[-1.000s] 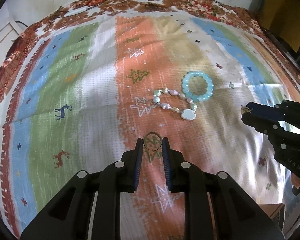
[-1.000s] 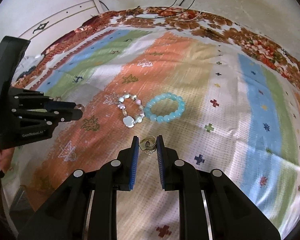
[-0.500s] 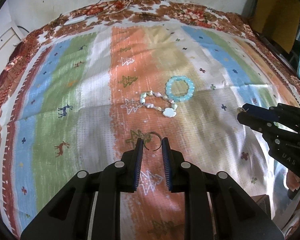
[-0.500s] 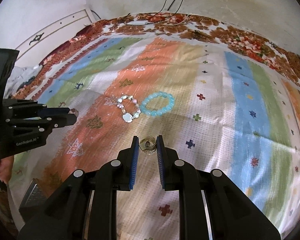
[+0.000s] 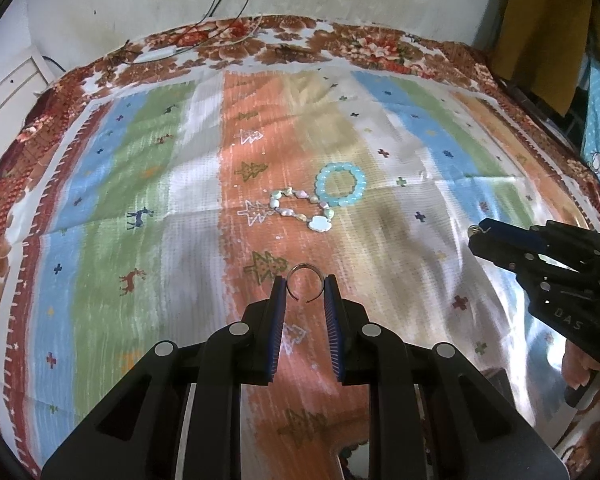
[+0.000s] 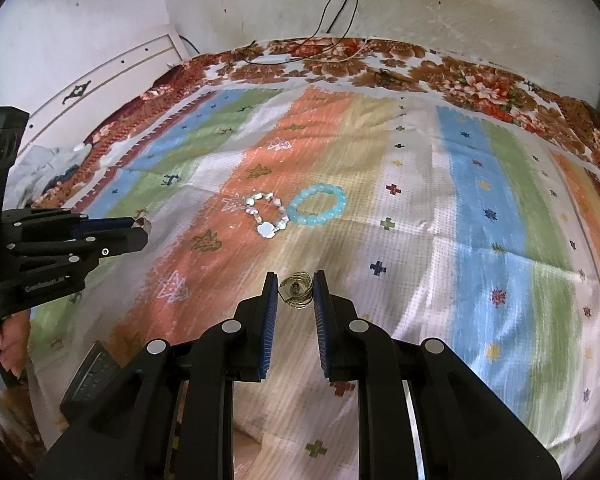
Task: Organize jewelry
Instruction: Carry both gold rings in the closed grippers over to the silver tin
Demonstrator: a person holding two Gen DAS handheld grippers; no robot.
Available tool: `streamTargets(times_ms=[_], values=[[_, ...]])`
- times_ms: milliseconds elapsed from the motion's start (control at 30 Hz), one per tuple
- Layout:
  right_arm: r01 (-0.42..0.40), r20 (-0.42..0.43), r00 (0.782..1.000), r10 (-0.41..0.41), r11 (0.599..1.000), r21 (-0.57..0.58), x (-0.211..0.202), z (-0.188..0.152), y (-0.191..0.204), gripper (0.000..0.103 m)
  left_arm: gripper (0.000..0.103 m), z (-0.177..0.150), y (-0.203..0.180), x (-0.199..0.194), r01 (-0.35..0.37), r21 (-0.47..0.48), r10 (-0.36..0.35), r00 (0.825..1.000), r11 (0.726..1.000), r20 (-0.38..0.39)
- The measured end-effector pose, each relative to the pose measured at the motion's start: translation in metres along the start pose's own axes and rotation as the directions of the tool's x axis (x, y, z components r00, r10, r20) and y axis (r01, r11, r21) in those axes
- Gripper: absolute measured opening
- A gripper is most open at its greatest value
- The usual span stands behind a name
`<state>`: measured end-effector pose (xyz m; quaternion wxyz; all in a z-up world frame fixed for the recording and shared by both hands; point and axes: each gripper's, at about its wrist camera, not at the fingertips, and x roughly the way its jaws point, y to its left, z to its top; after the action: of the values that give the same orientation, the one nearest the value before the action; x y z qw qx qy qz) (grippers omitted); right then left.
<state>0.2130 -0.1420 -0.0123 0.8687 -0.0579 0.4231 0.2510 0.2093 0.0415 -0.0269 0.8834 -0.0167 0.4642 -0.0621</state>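
Observation:
My left gripper (image 5: 305, 285) is shut on a thin silver open ring (image 5: 305, 272), held above the striped cloth (image 5: 140, 200). My right gripper (image 6: 296, 285) is shut on a gold wire earring (image 6: 297, 290). In the left wrist view the right gripper (image 5: 478, 236) comes in from the right edge; in the right wrist view the left gripper (image 6: 140, 229) comes in from the left. On the cloth's orange stripe lie a light-blue bead bracelet (image 5: 341, 189) (image 6: 318, 209) and, just left of it, a shell-and-pearl bracelet (image 5: 300, 211) (image 6: 266, 216).
The patterned cloth covers a bed with a floral border (image 6: 460, 76) along the wall. Cables (image 6: 340, 4) hang down the wall behind. A white headboard (image 6: 112, 68) is at the left, a dark flat object (image 6: 92, 372) lies at the near edge, and yellow fabric (image 5: 540, 32) hangs at the right.
Both grippers have pulled back and risen from the cloth with their pieces held; the two bracelets now look smaller and farther away. More of the wall shows.

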Motion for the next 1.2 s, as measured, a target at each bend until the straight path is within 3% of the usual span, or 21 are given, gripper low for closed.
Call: streamTargets(times_ms=[1200], values=[[-0.049,0.050,0.997,0.050,0.998,-0.026,-0.061,-0.044,0.035,0.019,0.019,-0.054,-0.028,-0.061,0.047,0.035,-0.050,0.994,0.998,0.093]])
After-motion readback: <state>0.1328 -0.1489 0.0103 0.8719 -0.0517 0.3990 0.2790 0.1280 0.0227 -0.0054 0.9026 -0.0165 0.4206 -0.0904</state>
